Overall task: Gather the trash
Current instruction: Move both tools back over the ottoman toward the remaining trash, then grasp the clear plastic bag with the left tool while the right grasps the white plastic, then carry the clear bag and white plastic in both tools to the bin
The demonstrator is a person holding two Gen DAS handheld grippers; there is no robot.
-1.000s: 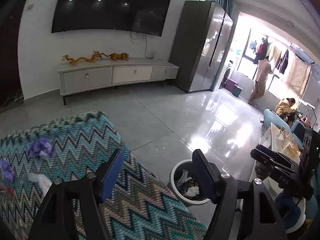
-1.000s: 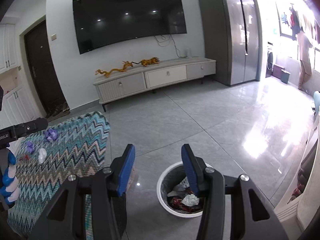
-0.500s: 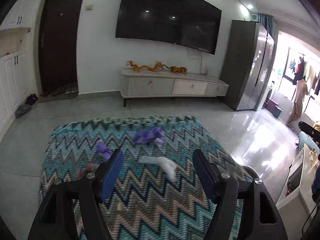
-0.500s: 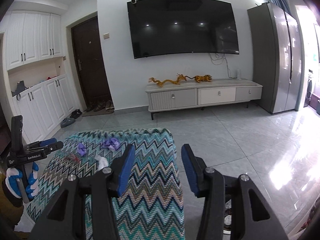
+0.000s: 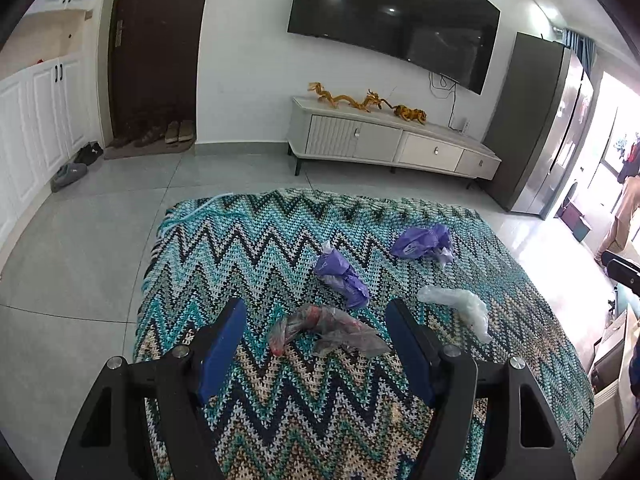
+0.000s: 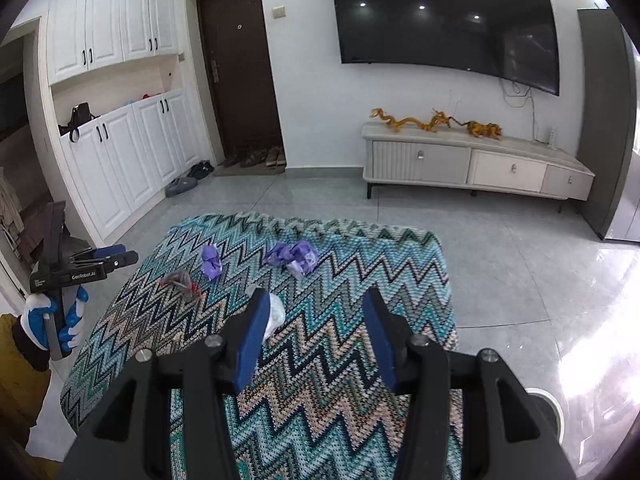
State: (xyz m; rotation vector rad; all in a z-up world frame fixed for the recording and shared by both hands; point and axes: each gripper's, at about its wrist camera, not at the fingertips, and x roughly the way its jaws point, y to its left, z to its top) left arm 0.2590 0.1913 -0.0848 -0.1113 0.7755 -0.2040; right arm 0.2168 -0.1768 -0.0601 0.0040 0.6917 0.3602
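The left tool (image 5: 316, 330) is standing released, framing a crumpled clear-and-red wrapper (image 5: 326, 328) on the zigzag knitted rug (image 5: 240, 248). The right tool (image 6: 314, 326) is gaping, empty; only its view is showing the gloved left hand (image 6: 52, 318) and, near right, a white bin rim (image 6: 550, 400). Two purple bags (image 5: 340, 276) (image 5: 424, 242) are lying farther off.

A: What do the two tools look like?

B: The right gripper (image 6: 316, 322) has black angular arms, blue flat pads, and round silver screws at its joints. The left gripper (image 5: 316, 334) matches it; its black body carries small white lettering.

A: And the person?

B: The left hand (image 6: 52, 316) wears a white-and-blue glove, with a mustard-yellow sleeve (image 6: 18, 376) over a dark cuff.
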